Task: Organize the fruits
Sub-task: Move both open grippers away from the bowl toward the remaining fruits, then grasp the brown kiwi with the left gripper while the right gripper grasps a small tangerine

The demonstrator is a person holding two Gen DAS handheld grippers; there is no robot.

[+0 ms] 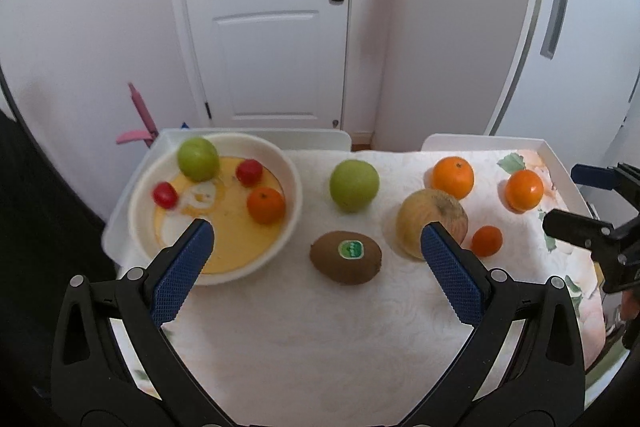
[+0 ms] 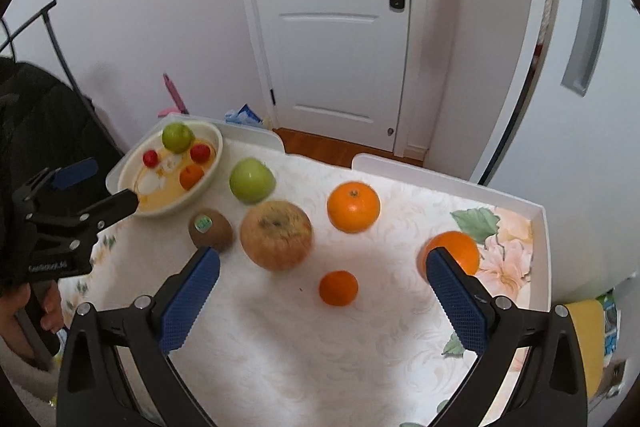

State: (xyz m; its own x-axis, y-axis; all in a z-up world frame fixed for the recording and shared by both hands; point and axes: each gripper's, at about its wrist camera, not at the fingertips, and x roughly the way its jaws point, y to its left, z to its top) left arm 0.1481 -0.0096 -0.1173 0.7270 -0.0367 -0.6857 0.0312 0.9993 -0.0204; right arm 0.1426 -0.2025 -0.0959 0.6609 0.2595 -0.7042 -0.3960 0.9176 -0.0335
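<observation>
Here, both tools hang above a table under a white cloth [image 1: 304,327].
Left gripper [image 1: 316,247]: its jaws stand wide apart and hold nothing.
Right gripper [image 2: 322,277]: the jaws are spread wide too, with nothing between them.
Bowl [image 1: 294,187]: ahead of the left gripper, behind its left fingertip; inside lie a green apple [image 1: 198,159], two small red fruits [image 1: 249,171] and one small orange [image 1: 266,205].
Kiwi [image 1: 346,257]: just ahead of the left gripper, between its two fingertips, on the cloth, sticker up.
Second green apple [image 1: 354,185]: further ahead of the left gripper, beyond the kiwi, apart from the bowl.
Brownish apple [image 2: 276,235]: ahead of the right gripper, near its left fingertip.
Small tangerine [image 2: 338,287]: between the right gripper's fingertips, close in front.
Large oranges: one [image 2: 353,206] further ahead, one [image 2: 456,249] partly behind the right fingertip.
</observation>
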